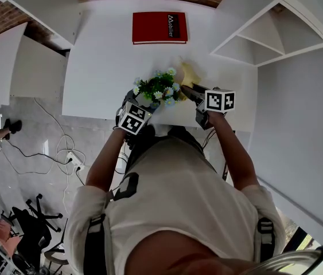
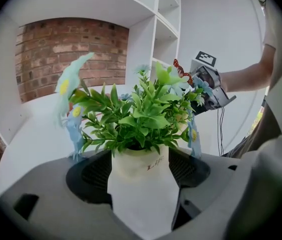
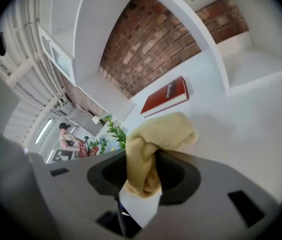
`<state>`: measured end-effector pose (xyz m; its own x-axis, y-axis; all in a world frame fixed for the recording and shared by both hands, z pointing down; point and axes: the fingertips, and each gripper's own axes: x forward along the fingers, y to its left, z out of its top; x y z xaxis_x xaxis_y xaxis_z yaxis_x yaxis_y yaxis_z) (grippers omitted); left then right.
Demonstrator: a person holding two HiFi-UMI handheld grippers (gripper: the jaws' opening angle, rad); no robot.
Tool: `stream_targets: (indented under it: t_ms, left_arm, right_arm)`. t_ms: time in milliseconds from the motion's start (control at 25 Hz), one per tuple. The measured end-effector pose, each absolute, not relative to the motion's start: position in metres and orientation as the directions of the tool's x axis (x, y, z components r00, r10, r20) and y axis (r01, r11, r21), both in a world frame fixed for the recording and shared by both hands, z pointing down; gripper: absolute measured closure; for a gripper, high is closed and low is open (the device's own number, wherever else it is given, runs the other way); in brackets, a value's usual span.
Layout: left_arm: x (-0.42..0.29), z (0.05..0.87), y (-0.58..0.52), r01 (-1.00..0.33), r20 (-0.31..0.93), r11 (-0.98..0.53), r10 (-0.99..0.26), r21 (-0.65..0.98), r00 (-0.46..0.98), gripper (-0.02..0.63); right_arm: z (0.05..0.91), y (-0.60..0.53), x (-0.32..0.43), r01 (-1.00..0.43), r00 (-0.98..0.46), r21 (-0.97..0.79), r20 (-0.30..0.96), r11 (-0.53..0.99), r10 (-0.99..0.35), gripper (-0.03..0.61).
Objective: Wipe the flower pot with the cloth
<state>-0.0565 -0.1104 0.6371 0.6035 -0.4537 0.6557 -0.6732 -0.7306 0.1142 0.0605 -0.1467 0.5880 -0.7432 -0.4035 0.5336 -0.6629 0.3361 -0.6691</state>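
A cream flower pot [image 2: 139, 163] with green leaves and pale blue flowers [image 1: 159, 87] is clamped between the jaws of my left gripper [image 2: 141, 171], near the table's front edge. My right gripper [image 3: 142, 171] is shut on a bunched yellow cloth [image 3: 153, 144]. In the head view the cloth [image 1: 189, 73] shows just right of the plant, and the right gripper [image 1: 191, 91] sits beside the foliage. The left gripper view shows the right gripper [image 2: 208, 86] behind the leaves. Whether the cloth touches the pot is hidden by the plant.
A red book [image 1: 159, 27] lies at the far side of the white table [image 1: 109, 62]. White shelving [image 1: 276, 27] stands to the right and a brick wall [image 2: 65, 54] behind. Cables and a power strip [image 1: 74, 160] lie on the floor at left.
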Motion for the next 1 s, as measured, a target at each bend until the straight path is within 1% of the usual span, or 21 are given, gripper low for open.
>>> stream_targets:
  t_ms: [80, 160, 280, 360, 440, 520, 600, 760, 880, 1000]
  left_arm:
    - [-0.055, 0.637, -0.109, -0.669, 0.657, -0.735, -0.448, 0.116, 0.606, 0.249]
    - [-0.055, 0.638, -0.107, -0.669, 0.658, -0.734, -0.447, 0.118, 0.606, 0.249]
    - [-0.058, 0.638, -0.109, -0.682, 0.661, -0.722, -0.456, 0.117, 0.596, 0.249]
    - [-0.063, 0.639, -0.109, -0.687, 0.662, -0.716, -0.457, 0.122, 0.594, 0.249]
    - [-0.065, 0.638, -0.109, -0.684, 0.663, -0.719, -0.454, 0.123, 0.596, 0.25]
    - [-0.065, 0.639, -0.108, -0.685, 0.666, -0.717, -0.452, 0.125, 0.594, 0.249]
    - [-0.065, 0.638, -0.107, -0.689, 0.668, -0.714, -0.454, 0.124, 0.59, 0.249]
    - [-0.063, 0.638, -0.107, -0.692, 0.677, -0.716, -0.463, 0.095, 0.572, 0.249]
    - [-0.065, 0.638, -0.11, -0.709, 0.675, -0.7, -0.484, 0.083, 0.557, 0.249]
    - [-0.074, 0.635, -0.109, -0.726, 0.671, -0.683, -0.499, 0.085, 0.548, 0.249]
  right_arm:
    - [0.585, -0.154, 0.055, -0.664, -0.743, -0.658, 0.528, 0.355, -0.412, 0.423]
    - [0.599, -0.153, 0.045, -0.673, -0.738, -0.64, 0.553, 0.371, -0.386, 0.424]
    - [0.625, -0.143, 0.036, -0.686, -0.728, -0.64, 0.59, 0.347, -0.35, 0.425]
    - [0.639, -0.13, 0.033, -0.693, -0.72, -0.63, 0.627, 0.351, -0.296, 0.425]
    - [0.655, -0.112, 0.032, -0.706, -0.69, -0.574, 0.69, 0.416, -0.22, 0.425]
    - [0.665, -0.103, 0.037, -0.713, -0.667, -0.542, 0.719, 0.445, -0.194, 0.425]
    - [0.662, -0.105, 0.046, -0.726, -0.669, -0.557, 0.708, 0.405, -0.225, 0.423]
    - [0.629, -0.136, 0.088, -0.778, -0.624, -0.512, 0.692, 0.364, -0.363, 0.423]
    - [0.594, -0.162, 0.13, -0.837, -0.543, -0.402, 0.696, 0.372, -0.47, 0.422]
    - [0.573, -0.172, 0.164, -0.884, -0.435, -0.233, 0.728, 0.405, -0.531, 0.422]
